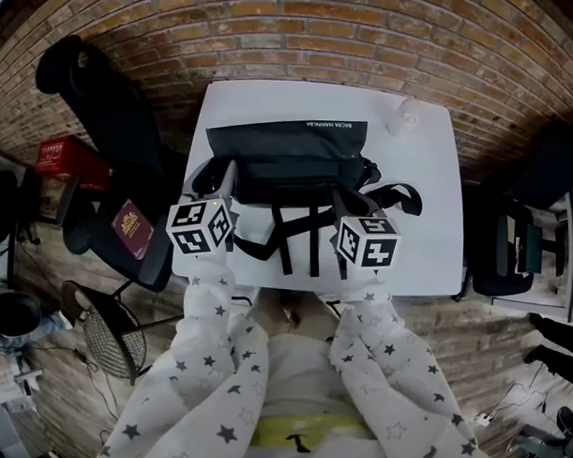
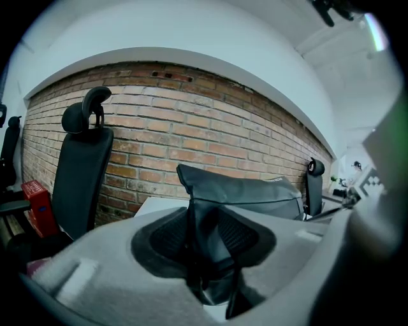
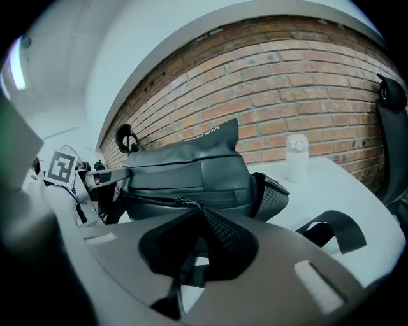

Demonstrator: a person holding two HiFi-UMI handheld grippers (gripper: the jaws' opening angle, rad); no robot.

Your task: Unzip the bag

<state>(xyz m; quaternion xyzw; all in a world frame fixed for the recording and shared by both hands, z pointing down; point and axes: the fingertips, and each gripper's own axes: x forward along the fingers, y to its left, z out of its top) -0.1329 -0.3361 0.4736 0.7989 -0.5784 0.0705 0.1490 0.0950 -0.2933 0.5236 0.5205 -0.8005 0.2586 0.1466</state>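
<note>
By table edge (image 1: 425, 280) — both tongs (image 2: 203, 219) (image 3: 190, 215) grip bag (image 1: 289, 150).

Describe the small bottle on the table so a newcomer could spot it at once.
Start at the white table against the brick wall. A black bag fills its middle; the bottle stands by the table's far right corner, clear of the bag. It is the only pale, upright thing there.

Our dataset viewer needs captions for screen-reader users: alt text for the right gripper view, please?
The right gripper, jaws closed, pinches the small dark zipper pull on the front of a black soft-sided bag standing on a white table. A small white bottle stands right of the bag, before a red brick wall.
</note>
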